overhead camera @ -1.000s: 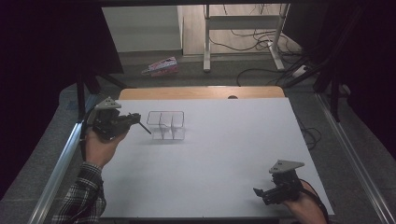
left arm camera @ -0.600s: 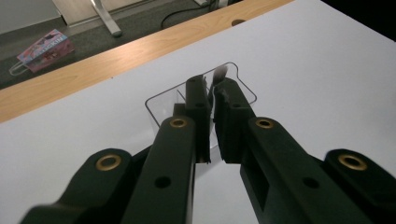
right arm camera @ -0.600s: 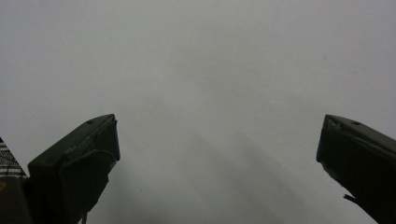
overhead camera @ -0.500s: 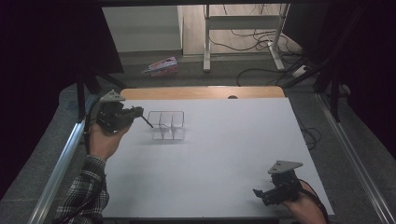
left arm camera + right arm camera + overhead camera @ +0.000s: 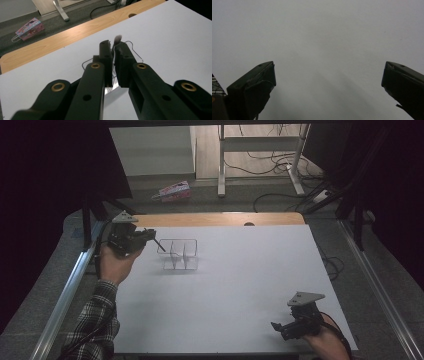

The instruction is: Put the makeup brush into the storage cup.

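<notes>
Since the earlier picture, the left gripper has drifted a little toward the far left corner of the table, while the right gripper has kept its place near the front right edge.

From the high view, a person's left hand, in a plaid sleeve, holds the left gripper over the white table. Its jaws point toward a clear divided box that stands on the table just beside them, to their right in this view. A thin dark stick juts from the jaw tips toward the near left corner of the box.

In the left gripper view, the two black jaws are nearly closed, pinching a small brush whose pale bristle tip shows just above the jaw tips. The clear box sits directly beyond and below the jaws, partly hidden by them; whether the brush touches it cannot be told.

In the right gripper view, the jaws stand wide apart over bare white table, with nothing between them. The box lies well apart from this gripper.

A pink paper bag lies on the floor beyond the table.
</notes>
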`<state>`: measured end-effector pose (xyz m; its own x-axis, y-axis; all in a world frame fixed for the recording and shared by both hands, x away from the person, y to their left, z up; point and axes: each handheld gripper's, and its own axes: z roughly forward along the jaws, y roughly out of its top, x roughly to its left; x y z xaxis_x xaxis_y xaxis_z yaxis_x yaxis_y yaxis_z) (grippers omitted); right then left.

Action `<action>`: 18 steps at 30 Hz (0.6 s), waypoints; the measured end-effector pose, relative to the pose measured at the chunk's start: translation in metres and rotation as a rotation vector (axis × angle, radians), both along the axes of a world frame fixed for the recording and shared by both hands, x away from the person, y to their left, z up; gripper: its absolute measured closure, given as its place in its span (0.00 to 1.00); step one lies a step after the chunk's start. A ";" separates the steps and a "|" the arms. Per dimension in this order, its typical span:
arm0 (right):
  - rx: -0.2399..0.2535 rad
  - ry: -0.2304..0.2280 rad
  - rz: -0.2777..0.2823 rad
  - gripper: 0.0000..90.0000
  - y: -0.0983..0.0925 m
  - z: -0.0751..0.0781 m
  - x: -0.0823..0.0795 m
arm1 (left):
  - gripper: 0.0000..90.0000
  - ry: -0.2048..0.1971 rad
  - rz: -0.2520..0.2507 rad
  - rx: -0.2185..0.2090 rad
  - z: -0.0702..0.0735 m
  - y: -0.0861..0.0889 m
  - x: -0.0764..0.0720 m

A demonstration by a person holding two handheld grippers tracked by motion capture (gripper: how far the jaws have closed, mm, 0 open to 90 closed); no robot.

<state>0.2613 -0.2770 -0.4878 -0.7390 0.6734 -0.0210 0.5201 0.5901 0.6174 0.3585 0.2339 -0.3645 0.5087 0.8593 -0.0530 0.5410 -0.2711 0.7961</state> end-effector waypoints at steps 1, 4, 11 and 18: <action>0.003 -0.001 -0.002 0.00 0.000 0.000 0.000 | 0.95 0.000 0.001 -0.001 -0.001 0.000 0.001; 0.005 -0.001 -0.004 0.00 -0.001 0.000 0.000 | 0.95 0.003 0.006 0.001 -0.002 0.000 0.004; 0.002 0.000 -0.001 0.00 -0.001 0.000 0.000 | 0.95 0.013 0.015 0.012 -0.005 -0.003 0.012; -0.002 0.006 0.005 0.00 0.000 -0.001 0.000 | 0.95 0.026 0.025 0.017 -0.009 -0.006 0.020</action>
<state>0.2609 -0.2767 -0.4886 -0.7424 0.6697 -0.0177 0.5211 0.5938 0.6130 0.3784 0.2280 -0.3738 0.4860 0.8724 -0.0517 0.5683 -0.2706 0.7770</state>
